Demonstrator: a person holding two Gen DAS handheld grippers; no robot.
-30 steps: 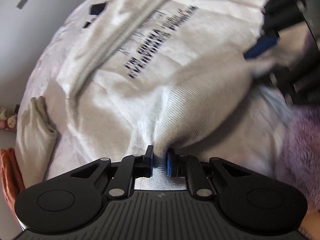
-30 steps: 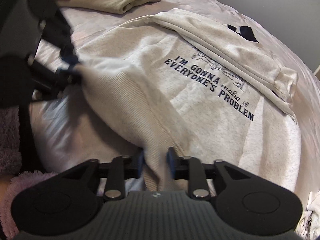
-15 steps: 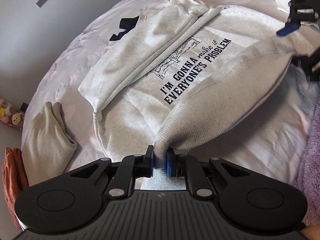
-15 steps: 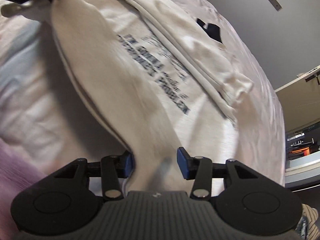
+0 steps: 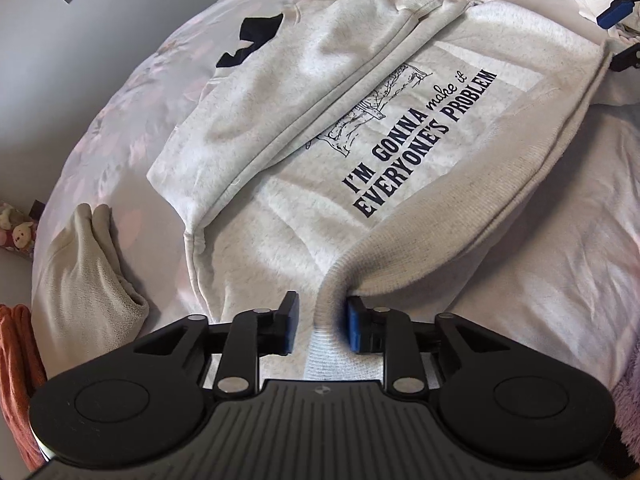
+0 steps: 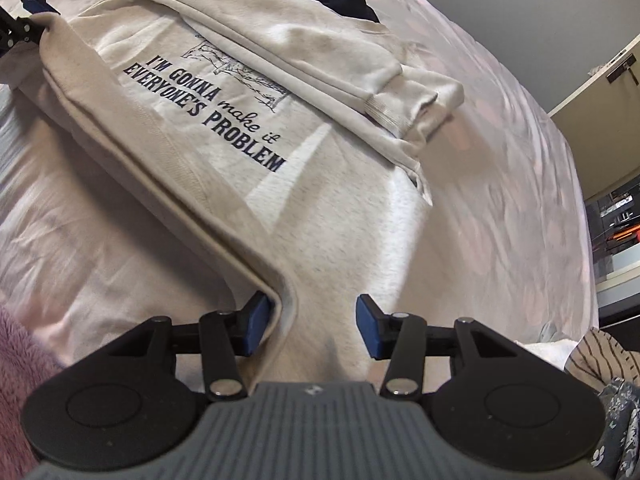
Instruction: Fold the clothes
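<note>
A light grey sweatshirt (image 5: 280, 240) printed with dark lettering lies front up on the bed, its sleeves folded across the chest (image 6: 320, 48). The ribbed hem runs between my two grippers. My left gripper (image 5: 322, 326) is at one hem corner; its jaws are opening, and a ridge of hem stands loosely between the blue pads. My right gripper (image 6: 314, 326) is at the other hem corner, its jaws also opening. That corner's fold leans against the left pad (image 6: 256, 320) and is clear of the other pad. Each gripper shows at the edge of the other's view.
The bed has a pale pink flowered sheet (image 5: 120, 120). A folded beige garment (image 5: 80, 280) and an orange cloth (image 5: 16, 352) lie left of the sweatshirt. Purple fuzzy fabric (image 6: 20, 360) sits near the hem side. Striped cloth (image 6: 600, 360) and a cupboard (image 6: 600, 92) are at the right.
Both grippers have moved apart, stretching the hem straight and laying it flat on the bed. The left jaws, pinched on the hem before, have parted. The right jaws have widened.
</note>
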